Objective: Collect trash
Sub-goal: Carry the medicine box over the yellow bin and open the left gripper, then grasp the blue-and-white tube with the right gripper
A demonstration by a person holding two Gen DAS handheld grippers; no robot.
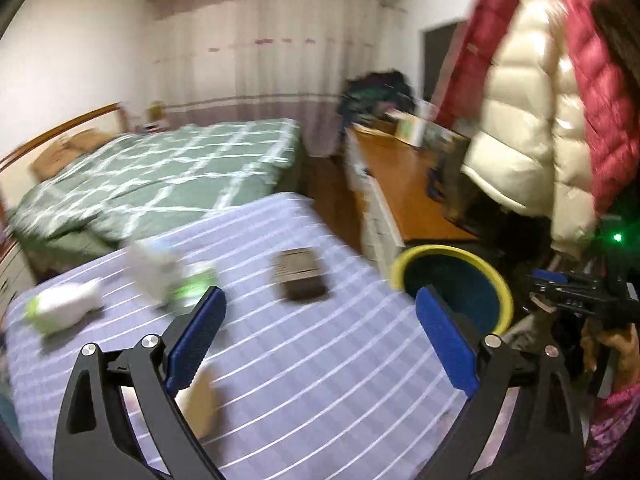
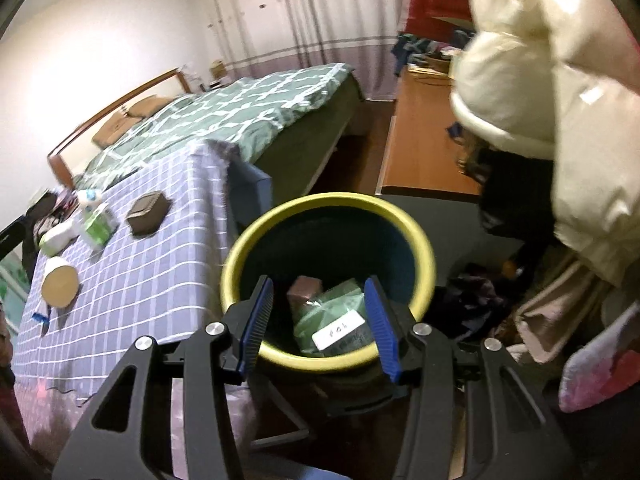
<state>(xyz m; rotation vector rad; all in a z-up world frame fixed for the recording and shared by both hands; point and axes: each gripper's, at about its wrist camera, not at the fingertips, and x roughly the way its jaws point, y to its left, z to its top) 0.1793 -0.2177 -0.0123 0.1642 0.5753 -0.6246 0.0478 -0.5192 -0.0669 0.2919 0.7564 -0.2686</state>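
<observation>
— Right side?
— My right fingers (image 2: 318, 320) are spread, empty, above the yellow-rimmed bin (image 2: 240, 258); green packet (image 2: 332, 320) lies between them, inside.

— Left?
— Left fingers (image 1: 320, 336) spread over the counter (image 1: 320, 380); brown box (image 1: 301, 276) lies beyond them.

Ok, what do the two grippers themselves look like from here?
Both match: the left gripper and right gripper have black angular frames with cut-out slots, round silver pivot bolts, and blue ribbed finger pads. No cables or markings show.
</observation>
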